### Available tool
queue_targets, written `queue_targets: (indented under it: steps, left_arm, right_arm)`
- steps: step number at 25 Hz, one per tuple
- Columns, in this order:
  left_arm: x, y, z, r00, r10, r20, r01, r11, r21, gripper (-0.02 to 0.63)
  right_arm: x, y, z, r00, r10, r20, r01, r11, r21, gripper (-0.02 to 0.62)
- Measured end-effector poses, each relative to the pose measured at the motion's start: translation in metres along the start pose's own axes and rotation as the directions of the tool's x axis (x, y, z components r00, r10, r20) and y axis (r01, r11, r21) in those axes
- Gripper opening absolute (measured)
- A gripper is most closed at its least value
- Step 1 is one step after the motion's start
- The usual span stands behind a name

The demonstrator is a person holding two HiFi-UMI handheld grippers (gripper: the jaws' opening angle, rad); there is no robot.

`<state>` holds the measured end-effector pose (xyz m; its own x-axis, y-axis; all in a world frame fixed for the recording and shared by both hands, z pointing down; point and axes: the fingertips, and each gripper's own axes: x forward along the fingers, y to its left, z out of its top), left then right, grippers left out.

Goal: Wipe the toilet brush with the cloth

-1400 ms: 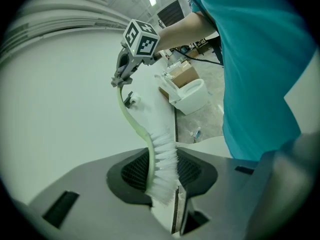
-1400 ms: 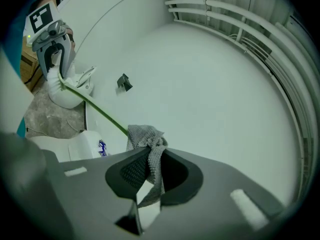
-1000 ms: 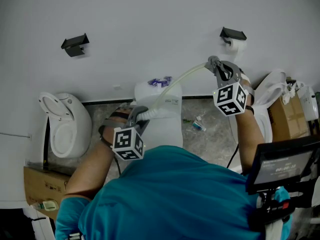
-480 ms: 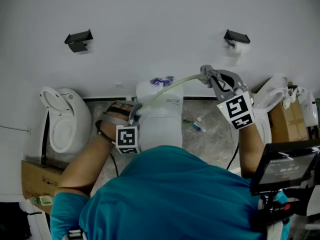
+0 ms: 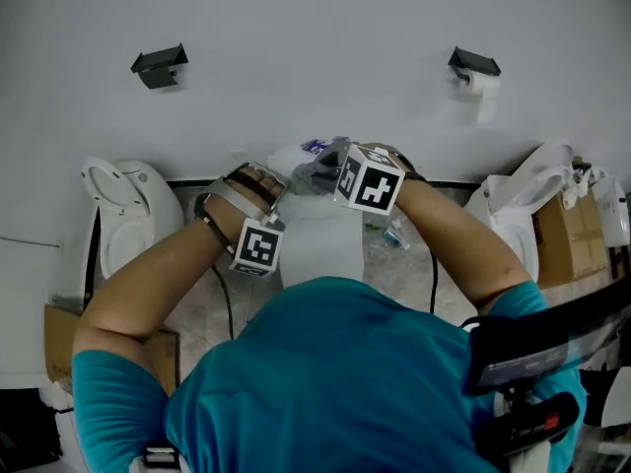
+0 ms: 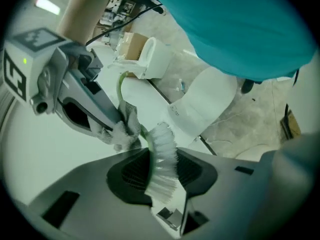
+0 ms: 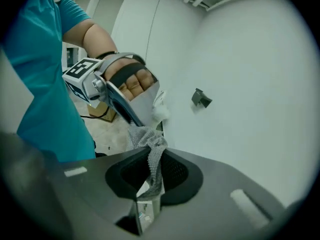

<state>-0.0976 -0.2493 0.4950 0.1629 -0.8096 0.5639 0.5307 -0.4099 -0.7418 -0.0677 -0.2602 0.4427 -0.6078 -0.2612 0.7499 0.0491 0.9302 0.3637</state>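
In the left gripper view, my left gripper [image 6: 163,151] is shut on the white bristle head of the toilet brush [image 6: 164,166]. Its pale green handle [image 6: 120,86] curves away upward. A grey cloth [image 7: 153,166] is pinched in my right gripper [image 7: 152,156]. In the left gripper view this cloth [image 6: 125,131] is bunched against the handle right beside the bristles. From the head view both grippers meet above the white toilet tank [image 5: 317,249]: the left gripper [image 5: 279,187] to the left, the right gripper [image 5: 317,173] close beside it with the cloth [image 5: 314,175].
A white toilet [image 5: 123,235] stands at the left and another [image 5: 523,200] at the right, against the wall. A paper roll holder [image 5: 475,67] and a black bracket [image 5: 159,65] are on the wall. Cardboard boxes [image 5: 557,235] sit at the sides.
My right gripper has slid the cloth left and down along the brush handle, from its far end to just beside the left gripper. The left gripper has rolled and shifted slightly.
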Motion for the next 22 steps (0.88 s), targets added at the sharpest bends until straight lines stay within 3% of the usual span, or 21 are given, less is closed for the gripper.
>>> queue_targets:
  steps: [3, 7, 22]
  left_arm:
    - [-0.001, 0.001, -0.006, 1.0, 0.012, -0.01, -0.011, 0.998, 0.067, 0.138]
    - [-0.002, -0.001, -0.014, 1.0, 0.02, -0.02, -0.017, 0.994, 0.104, 0.137]
    - [-0.007, 0.011, -0.022, 0.999, 0.036, -0.013, -0.034, 0.995, 0.091, 0.137]
  right_arm:
    - [0.014, 0.005, -0.001, 0.997, 0.068, -0.042, -0.069, 0.997, -0.026, 0.046]
    - [0.02, 0.004, 0.003, 0.993, 0.092, -0.068, -0.095, 0.994, -0.046, 0.046]
    - [0.005, -0.013, -0.008, 0.992, 0.101, -0.076, -0.099, 0.995, 0.027, 0.044]
